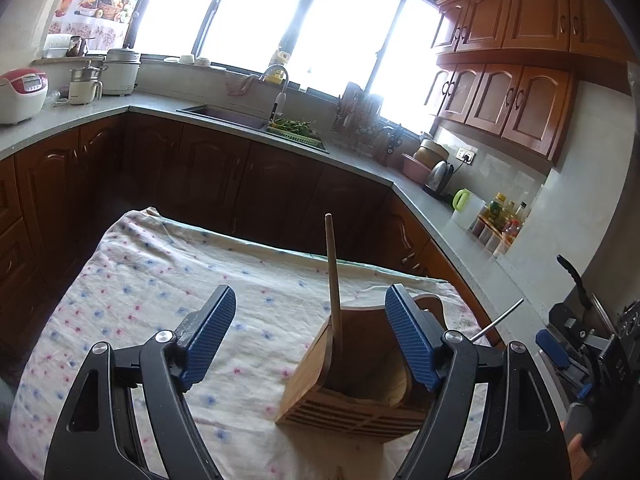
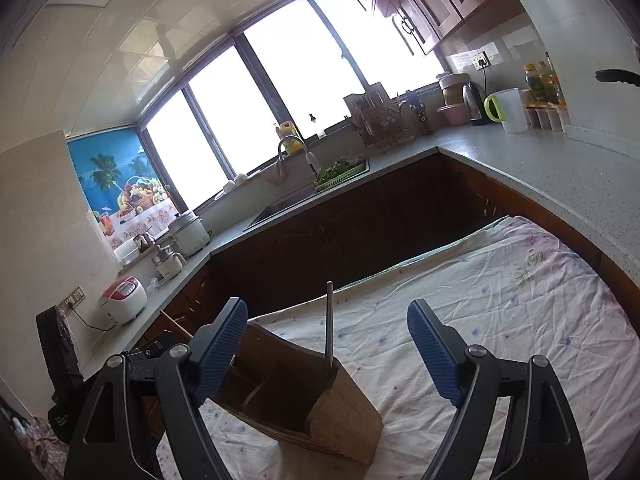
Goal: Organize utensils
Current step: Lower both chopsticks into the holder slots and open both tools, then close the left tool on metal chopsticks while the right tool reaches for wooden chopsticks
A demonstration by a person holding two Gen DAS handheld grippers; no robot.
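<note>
Wooden utensil holder [image 1: 352, 380] sits on table w/ floral cloth [image 1: 160, 280], near its right side in left wrist view. Wooden-handled utensil [image 1: 334, 280] stands upright in one compartment; thin metal utensil [image 2: 329, 328] stands in another. Left hand-held gripper [image 1: 308, 336] spread wide, nothing pinched, right finger over holder's rim. Right hand-held gripper [image 2: 326, 348] also spread, empty, holder just below & between fingers.

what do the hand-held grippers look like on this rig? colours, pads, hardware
Both match. The left hand-held gripper has two black plastic arms with cut-out openings, silver round pivot bolts, and blue ribbed pads on its fingers. The right hand-held gripper is built the same: black arms, silver bolts, blue ribbed pads. No cables or sleeves show.
</note>
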